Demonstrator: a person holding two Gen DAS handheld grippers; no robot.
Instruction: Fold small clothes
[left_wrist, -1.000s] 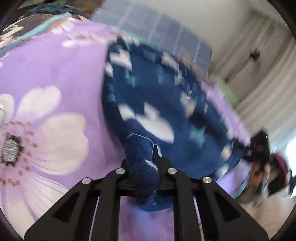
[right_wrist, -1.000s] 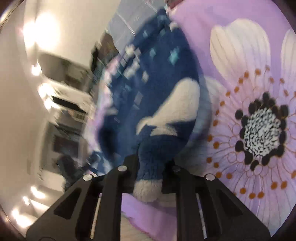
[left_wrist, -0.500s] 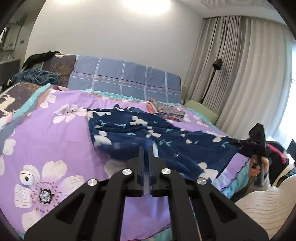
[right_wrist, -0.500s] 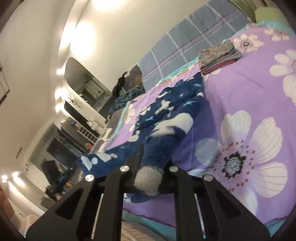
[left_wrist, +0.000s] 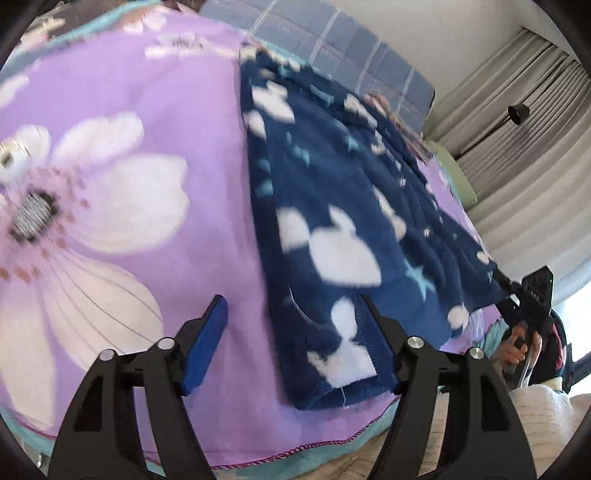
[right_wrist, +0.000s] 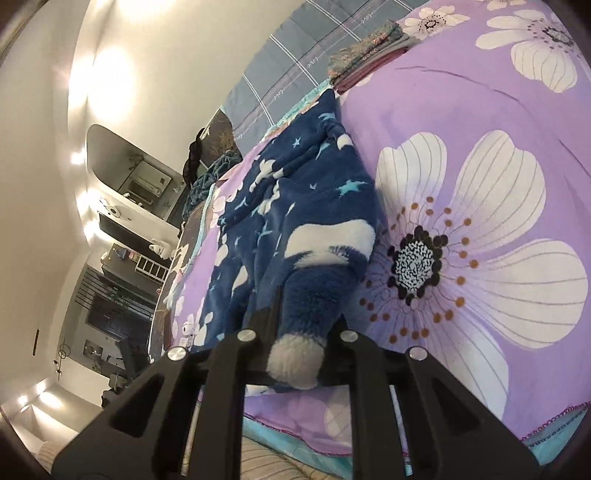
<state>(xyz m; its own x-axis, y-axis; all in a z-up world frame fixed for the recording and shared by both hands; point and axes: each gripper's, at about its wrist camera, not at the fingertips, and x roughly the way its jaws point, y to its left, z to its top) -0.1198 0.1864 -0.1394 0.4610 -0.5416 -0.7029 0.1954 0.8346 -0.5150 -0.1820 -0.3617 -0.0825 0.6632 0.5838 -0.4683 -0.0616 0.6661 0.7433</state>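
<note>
Fleece garment (left_wrist: 332, 206) lies between opening left fingers (left_wrist: 218, 325); right fingers (right_wrist: 266, 317) pinch its corner

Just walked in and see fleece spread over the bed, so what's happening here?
A person with a gripper in each hand is folding a navy fleece garment with white shapes on a purple flowered bedspread. The left gripper is opening, its pads off the cloth, over the near corner, which lies flat. The right gripper is clamped on the other end of the fleece. A folded stack of clothes sits farther up the bed.
</note>
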